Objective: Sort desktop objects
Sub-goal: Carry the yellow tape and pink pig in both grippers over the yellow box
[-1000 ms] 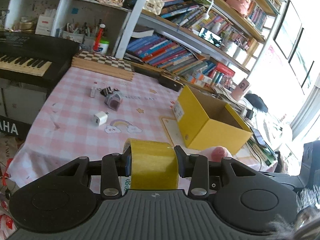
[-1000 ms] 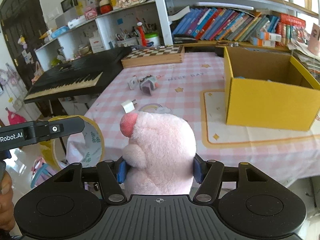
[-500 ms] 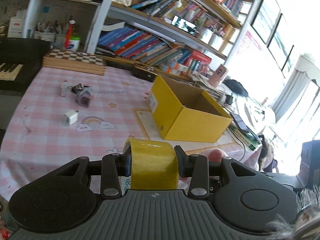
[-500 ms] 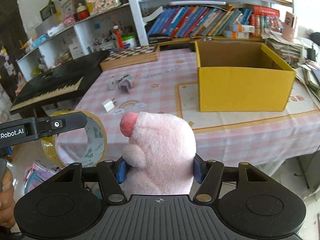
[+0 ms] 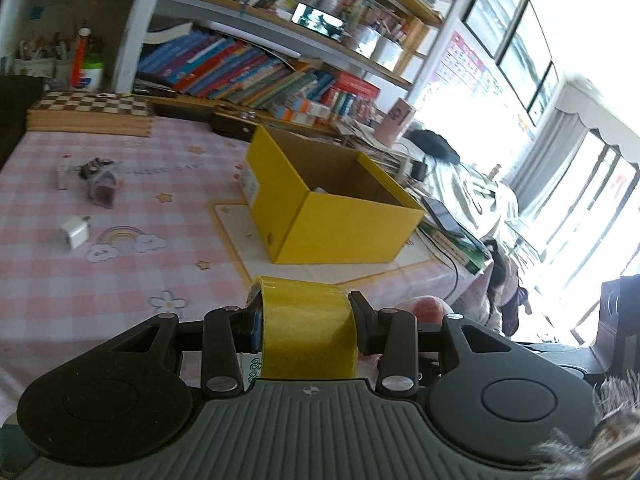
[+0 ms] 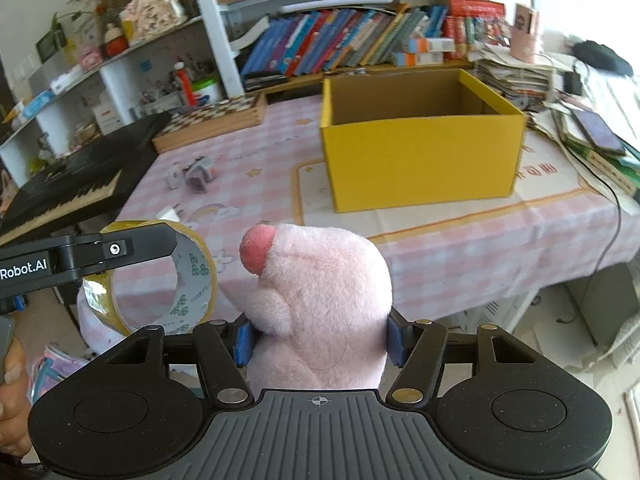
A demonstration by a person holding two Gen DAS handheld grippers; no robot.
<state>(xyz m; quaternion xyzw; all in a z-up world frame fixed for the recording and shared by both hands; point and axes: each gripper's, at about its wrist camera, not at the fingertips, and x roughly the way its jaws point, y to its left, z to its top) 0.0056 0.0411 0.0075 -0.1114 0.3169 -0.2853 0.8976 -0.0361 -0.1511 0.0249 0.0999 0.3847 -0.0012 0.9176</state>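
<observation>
Left tool (image 5: 306, 322) clamped on a roll of yellow packing tape (image 5: 308, 332), pads pressing both flat sides, roll upright and off the tabletop (image 5: 80, 280); right tool (image 6: 320, 338) squeezed around a pink plush pig (image 6: 320, 304), red snout up and to the left; both held at the near edge of the pink checked tabletop. Seen from the right wrist, tape roll (image 6: 160, 276) just beside the plush, to its left, apart from it. Ahead, open yellow cardboard box (image 5: 332, 208) standing on a cream mat (image 5: 248, 236); something pale barely showing inside, cannot tell what. Farther left on the cloth, white charger plug (image 5: 74, 233), small purple house-shaped toy (image 5: 105, 188), a clump of binder clips (image 5: 90, 166) touching it; wooden chessboard (image 5: 92, 114) at the back edge; black keyboard (image 6: 64, 184) off to the side.
</observation>
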